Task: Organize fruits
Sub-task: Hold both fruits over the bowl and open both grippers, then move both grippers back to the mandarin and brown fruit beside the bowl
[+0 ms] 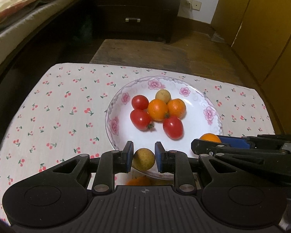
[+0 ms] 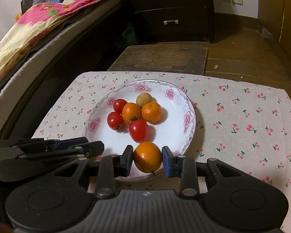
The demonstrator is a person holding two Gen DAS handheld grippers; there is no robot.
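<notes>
Both tools are loaded and held over the near rim of the plate [image 1: 114, 116].

Left hand-held gripper [image 1: 144, 158]: clamped on a tan fruit [image 1: 143, 159], one pad on each side at its widest part. The fruit hangs clear of the plate, so the grip alone carries it.

Right hand-held gripper [image 2: 147, 158]: clamped on an orange fruit [image 2: 147, 156] in the same way, pads on opposite flanks, a short stem showing below. It too is off the plate surface.

The two tools sit side by side, close but apart, each entering the other's view from the side. That spacing looks chosen so neither blocks the other over the plate.

On the plate: three tomatoes [image 1: 140, 102], two orange fruits [image 1: 157, 109] and one tan fruit [image 1: 163, 96], bunched and touching near the centre. The near part of the plate is bare, which is probably where the carried pieces are meant to go or have come from; the frames do not settle which.

The plate stands on a cherry-print cloth [image 1: 67, 104] over the worktop. No other container shows.

Risk noted: round, smooth fruit held at two points may slip or roll on release.
</notes>
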